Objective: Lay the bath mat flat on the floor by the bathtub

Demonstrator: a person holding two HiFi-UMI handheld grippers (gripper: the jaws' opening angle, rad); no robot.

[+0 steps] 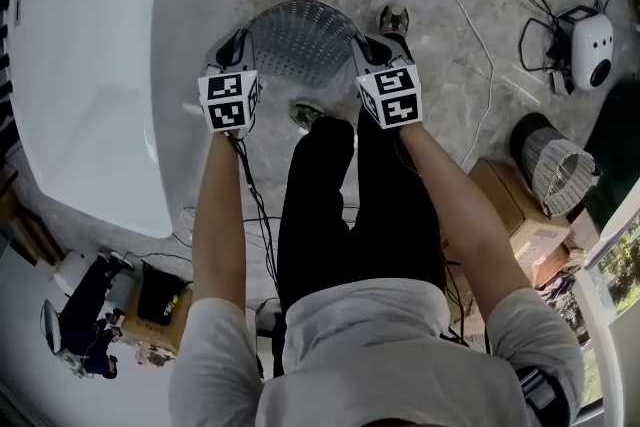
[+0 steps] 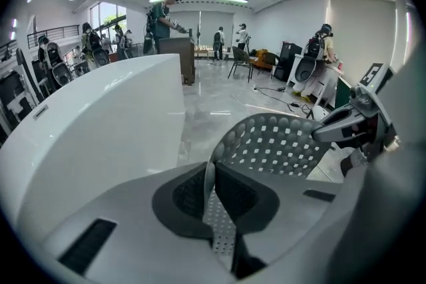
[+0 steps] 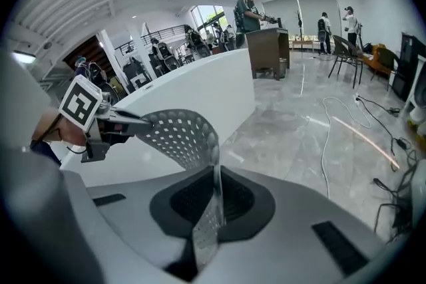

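Note:
A grey perforated bath mat (image 1: 300, 40) hangs in the air between my two grippers, bowed into an arch above the marble floor. My left gripper (image 1: 236, 45) is shut on the mat's left edge, and the mat (image 2: 283, 143) curves away from its jaws. My right gripper (image 1: 368, 47) is shut on the right edge, where the mat (image 3: 180, 136) arcs toward the left gripper (image 3: 130, 122). The white bathtub (image 1: 95, 65) stands just left of the mat.
A person's black-trousered legs (image 1: 340, 215) and shoes stand under the mat. White cables (image 1: 480, 65) run over the floor at right. A wire basket (image 1: 560, 175), cardboard boxes (image 1: 515, 210) and a white device (image 1: 592, 50) sit at the right. Other people work in the background.

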